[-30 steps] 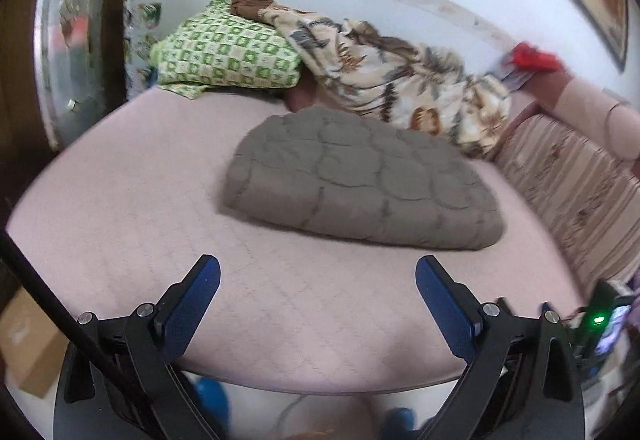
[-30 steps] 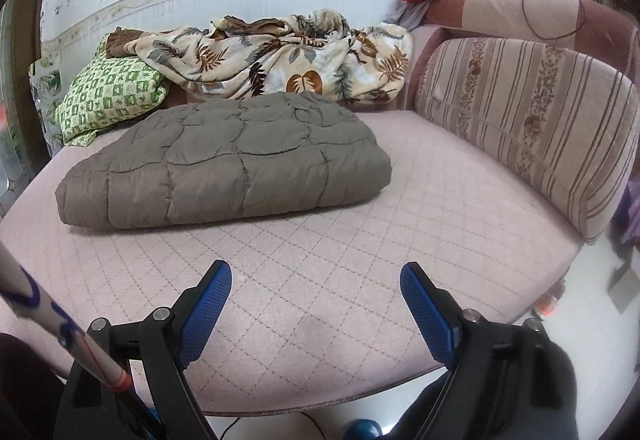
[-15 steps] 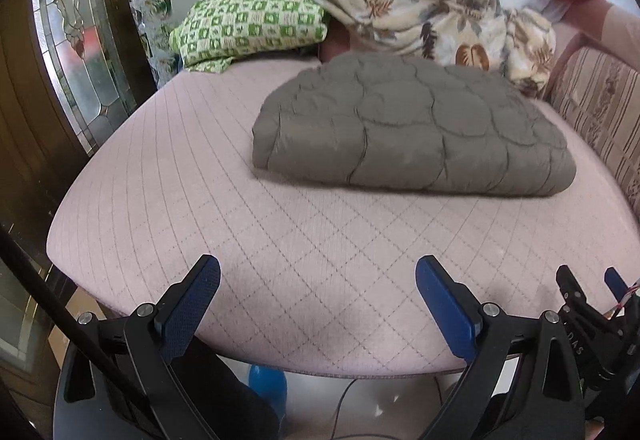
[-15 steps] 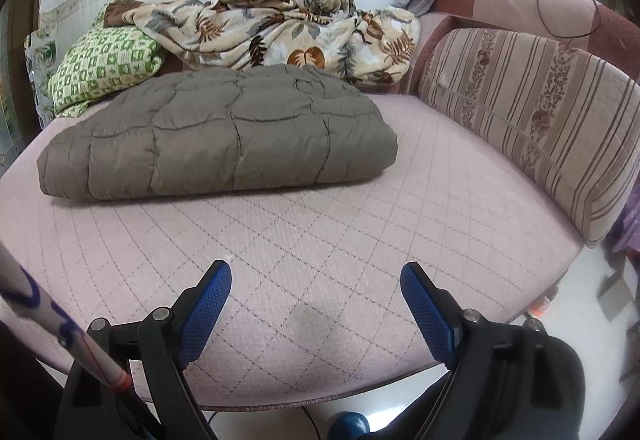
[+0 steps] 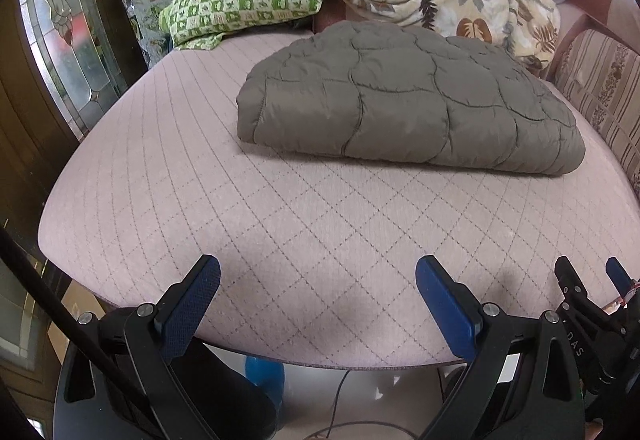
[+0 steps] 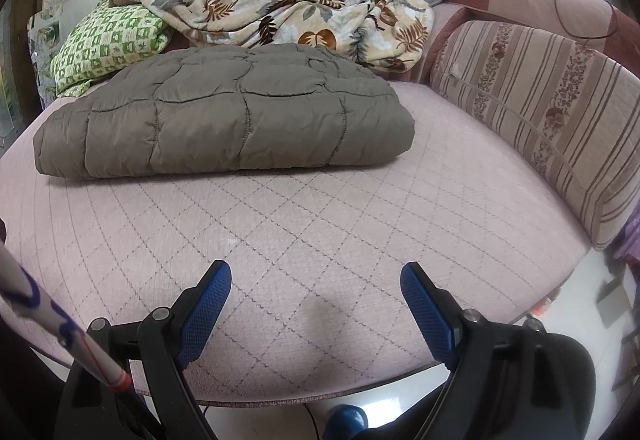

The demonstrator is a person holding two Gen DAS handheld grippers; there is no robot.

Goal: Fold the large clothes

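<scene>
Meanwhile, both the left gripper (image 5: 318, 292) and right gripper (image 6: 316, 298) are held wide apart and empty; the folded quilted coat (image 6: 224, 124) must next be reached.

Open passage: bare pink quilted mattress (image 6: 304, 224) in front of the folded grey-brown quilted jacket (image 6: 224, 120).
Left of jacket: clear strip.
Behind jacket: green checked pillow (image 5: 240, 0) and leaf-print blanket (image 6: 296, 16) block.
Right of jacket: striped cushion (image 6: 540, 112) walls the edge.
</scene>
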